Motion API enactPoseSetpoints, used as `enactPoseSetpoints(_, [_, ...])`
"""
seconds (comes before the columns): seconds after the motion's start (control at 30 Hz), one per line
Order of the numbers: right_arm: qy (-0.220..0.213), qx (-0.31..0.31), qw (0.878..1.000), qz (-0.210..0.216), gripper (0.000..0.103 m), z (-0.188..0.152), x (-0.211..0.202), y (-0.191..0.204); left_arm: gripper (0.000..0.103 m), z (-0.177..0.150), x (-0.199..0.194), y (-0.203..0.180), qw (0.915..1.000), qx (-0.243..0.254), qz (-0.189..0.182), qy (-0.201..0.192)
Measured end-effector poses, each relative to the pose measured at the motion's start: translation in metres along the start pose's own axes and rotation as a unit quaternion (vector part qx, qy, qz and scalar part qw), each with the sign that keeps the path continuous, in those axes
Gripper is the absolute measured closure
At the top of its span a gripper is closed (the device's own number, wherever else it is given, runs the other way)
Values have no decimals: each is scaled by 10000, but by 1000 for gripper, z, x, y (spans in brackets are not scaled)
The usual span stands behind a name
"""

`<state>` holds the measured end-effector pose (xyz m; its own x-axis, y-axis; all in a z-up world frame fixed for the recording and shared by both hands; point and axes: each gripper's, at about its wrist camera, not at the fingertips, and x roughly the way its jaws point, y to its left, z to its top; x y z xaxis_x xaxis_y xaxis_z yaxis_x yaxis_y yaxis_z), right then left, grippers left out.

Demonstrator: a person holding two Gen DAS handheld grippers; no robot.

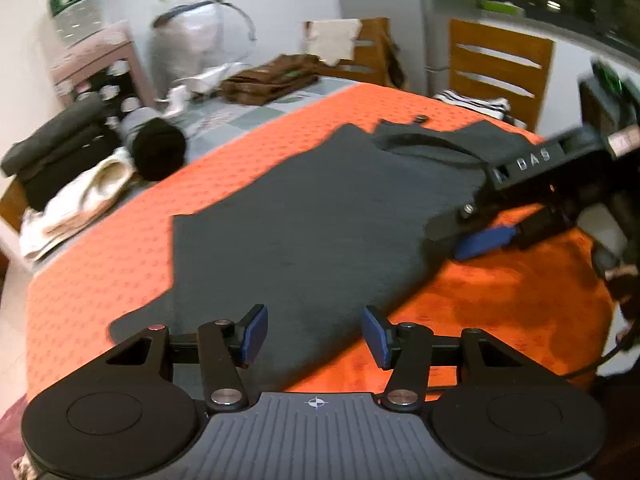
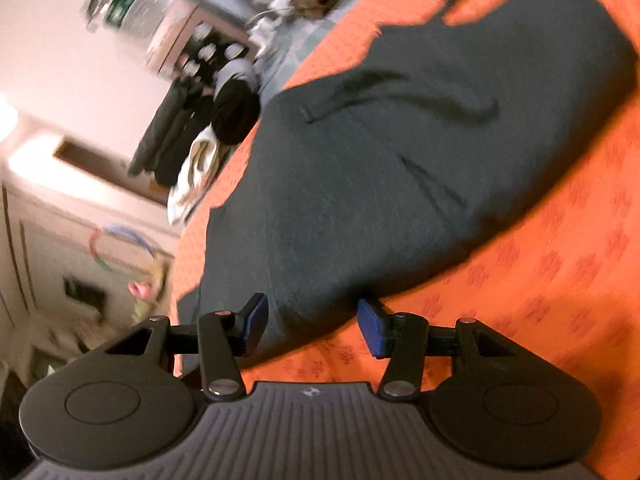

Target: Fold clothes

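Note:
A dark grey garment point(image 1: 304, 216) lies spread flat on an orange cloth point(image 1: 120, 248), its collar end at the far right. My left gripper point(image 1: 314, 334) is open, its blue pads just above the garment's near edge, holding nothing. My right gripper point(image 1: 486, 240) reaches in from the right at the garment's right edge; its own view shows it open point(image 2: 312, 324) over the garment's near edge point(image 2: 400, 168) and empty.
Folded dark clothes point(image 1: 60, 148), a black roll point(image 1: 158, 152) and a cream cloth point(image 1: 80, 200) lie at the left. A brown garment point(image 1: 272, 78) and striped cloth point(image 1: 476, 104) lie at the back. Two wooden chairs point(image 1: 500, 64) stand behind.

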<state>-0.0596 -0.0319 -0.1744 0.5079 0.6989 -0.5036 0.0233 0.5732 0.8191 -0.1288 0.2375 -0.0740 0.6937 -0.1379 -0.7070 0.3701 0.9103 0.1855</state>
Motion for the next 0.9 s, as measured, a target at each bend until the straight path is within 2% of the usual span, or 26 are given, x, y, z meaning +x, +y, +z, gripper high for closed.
enactPoseSetpoints(0.1, [-295, 313, 9989, 159, 48, -6, -1, -6, 48, -3, -3, 6, 9998, -4, 190, 54])
enactPoseSetpoints(0.2, [-422, 431, 9981, 122, 49, -6, -2, -6, 47, -4, -3, 12, 9995, -76, 290, 100])
enactPoseSetpoints(0.23, [-485, 504, 9975, 54, 52, -5, -4, -7, 47, -4, -3, 12, 9995, -90, 296, 88])
enactPoseSetpoints(0.33, [-801, 652, 9942, -313, 54, 1, -19, -11, 47, -2, -3, 11, 9995, -120, 299, 40])
enactPoseSetpoints(0.43, [-1211, 729, 9872, -738, 52, 9, -43, -16, 46, 1, 1, 12, 9993, -178, 332, 26])
enactPoseSetpoints(0.63, [-2009, 624, 9669, -1443, 46, 35, -85, -33, 46, -9, 8, 33, 9911, -766, 1082, 131])
enactPoseSetpoints(0.7, [-2109, 741, 9634, -1480, 45, 48, -95, -46, 45, -18, 7, 34, 9915, -694, 1074, 225])
enactPoseSetpoints(0.8, [-2048, 948, 9640, -1403, 45, 63, -99, -60, 43, -33, 3, 24, 9939, -160, 1051, 297])
enactPoseSetpoints(0.83, [-1983, 824, 9654, -1478, 45, 66, -99, -59, 43, -38, 3, 19, 9938, 89, 1055, 329])
enactPoseSetpoints(0.9, [-1757, -77, 9675, -1816, 45, 69, -102, -47, 43, -45, 3, 12, 9923, 431, 1105, 360])
